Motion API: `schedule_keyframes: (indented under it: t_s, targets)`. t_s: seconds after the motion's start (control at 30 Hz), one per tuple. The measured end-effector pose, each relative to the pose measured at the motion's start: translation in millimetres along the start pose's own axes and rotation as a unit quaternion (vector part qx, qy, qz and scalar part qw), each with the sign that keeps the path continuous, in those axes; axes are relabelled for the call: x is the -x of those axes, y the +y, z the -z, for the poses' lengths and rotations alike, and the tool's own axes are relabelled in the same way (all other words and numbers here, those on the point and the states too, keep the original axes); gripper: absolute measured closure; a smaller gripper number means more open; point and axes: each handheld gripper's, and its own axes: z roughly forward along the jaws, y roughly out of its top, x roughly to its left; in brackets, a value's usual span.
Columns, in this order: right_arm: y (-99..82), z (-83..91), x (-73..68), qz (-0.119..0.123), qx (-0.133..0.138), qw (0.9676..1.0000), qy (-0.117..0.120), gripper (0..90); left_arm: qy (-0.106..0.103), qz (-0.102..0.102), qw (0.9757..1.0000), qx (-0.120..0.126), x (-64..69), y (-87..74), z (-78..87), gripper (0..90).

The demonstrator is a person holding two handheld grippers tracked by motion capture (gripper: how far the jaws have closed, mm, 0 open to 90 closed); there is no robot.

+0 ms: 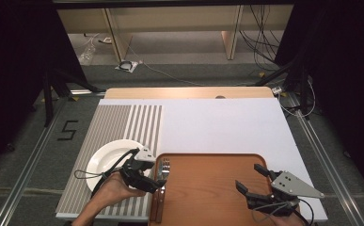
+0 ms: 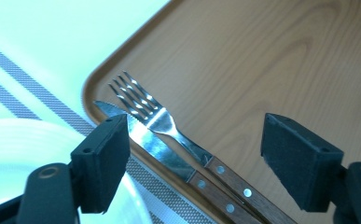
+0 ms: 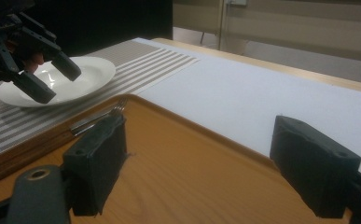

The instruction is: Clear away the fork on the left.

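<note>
now fork [image 2: 156, 116] beside knife [image 2: 157, 154]

Glossy metal fork [image 2: 146, 108] (wood handle), wood-grain tray [image 2: 262, 70]

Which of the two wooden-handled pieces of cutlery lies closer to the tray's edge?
The knife: its plain blade runs right along the tray's left rim, on the plate side. The fork, told by its tines, lies beside it, further into the tray.

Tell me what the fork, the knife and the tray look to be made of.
Fork: polished metal, likely steel, with bright glints on its tines; brown riveted handle that looks like wood.
Knife: the same shiny metal blade and a riveted, wood-looking handle.
Tray: wood-grain surface, smooth and matte; whether real wood or laminate is unclear.
</note>
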Motion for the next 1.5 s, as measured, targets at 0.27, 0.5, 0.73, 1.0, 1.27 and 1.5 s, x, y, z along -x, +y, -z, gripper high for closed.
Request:
schedule_keyframes:
  t_s: [0.27, 0.5, 0.73, 1.0, 1.27, 1.5]
  targets:
    - [0.0, 0.0, 0.2, -0.001, 0.002, 1.0000, 0.000, 19.6, 0.014, 0.030, 0.9991, 0.028, -7.5, -5.6, 10.7, 18.7]
    - [-0.1, 0.3, 0.7, 0.000, 0.002, 1.0000, -0.001, 19.6, 0.024, 0.055, 0.9972, 0.045, -14.7, -12.4, 16.5, 16.5]
    - [-0.3, 0.2, 1.0, -0.001, 0.003, 1.0000, -0.001, 19.6, 0.029, 0.073, 0.9952, 0.057, -19.8, -17.6, 21.0, 15.7]
    - [-1.0, 1.2, 2.5, -0.003, 0.000, 1.0000, -0.002, 19.6, 0.044, 0.094, 0.9915, 0.078, -24.9, -22.3, 28.8, 15.5]
    - [-1.4, 1.0, 3.0, -0.005, 0.005, 1.0000, -0.001, 19.6, 0.054, 0.123, 0.9871, 0.088, -31.2, -34.6, 34.5, 15.5]
    - [-1.6, 1.2, 3.1, -0.006, 0.004, 1.0000, -0.002, 19.5, 0.061, 0.146, 0.9824, 0.100, -36.3, -44.2, 41.4, 15.6]
